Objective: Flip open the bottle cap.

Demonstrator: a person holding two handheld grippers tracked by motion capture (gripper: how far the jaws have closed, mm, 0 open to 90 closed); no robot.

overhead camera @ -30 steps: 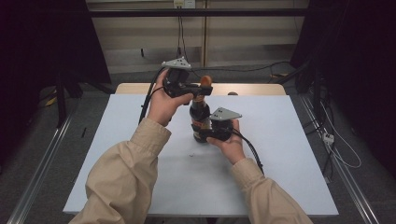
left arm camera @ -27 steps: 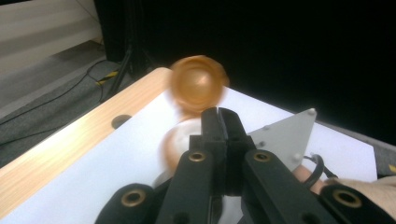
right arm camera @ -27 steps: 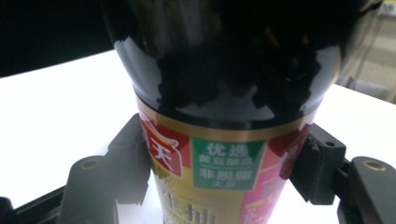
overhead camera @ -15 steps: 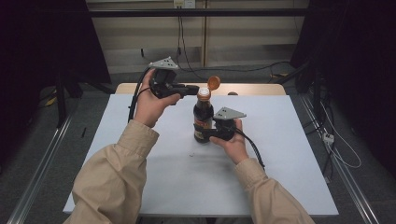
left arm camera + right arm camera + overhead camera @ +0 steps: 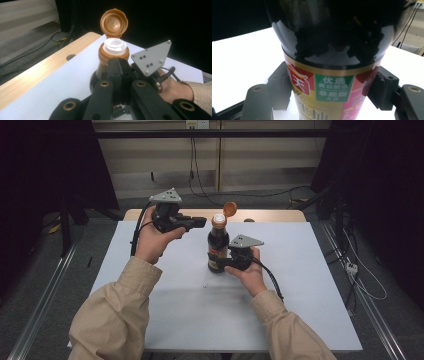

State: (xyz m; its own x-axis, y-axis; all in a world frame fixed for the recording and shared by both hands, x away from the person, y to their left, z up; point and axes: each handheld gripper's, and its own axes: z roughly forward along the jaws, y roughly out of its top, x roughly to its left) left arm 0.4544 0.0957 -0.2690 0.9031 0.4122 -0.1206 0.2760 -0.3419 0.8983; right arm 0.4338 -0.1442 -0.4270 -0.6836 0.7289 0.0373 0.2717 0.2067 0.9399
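From the high view, a dark soy sauce bottle stands upright on the white table. Its long axis is vertical and its mouth points straight up. The orange flip cap is open and hangs tilted on its hinge, on the far right side of the neck. The right gripper is at the lower part of the bottle, on the side of the person's right hand. The left gripper is held in the air, just beside the bottle top on its left, with the tips pointing at the neck and not touching it.

The left gripper view gives what the high view cannot: the inside of the open cap, the white pouring ring in the orange collar, and the two jaws closed together with nothing between them, just in front of the bottle neck. Behind them is the grey plate of the other gripper.

The right gripper view gives the close side of the bottle: the glossy black shoulder and, lower, a gold, red and green label with Chinese writing. The bottle stands between the two jaws. The jaws have just been opening a little. The left pad seems to be against the label; at the right pad I cannot tell whether it presses the bottle or not.
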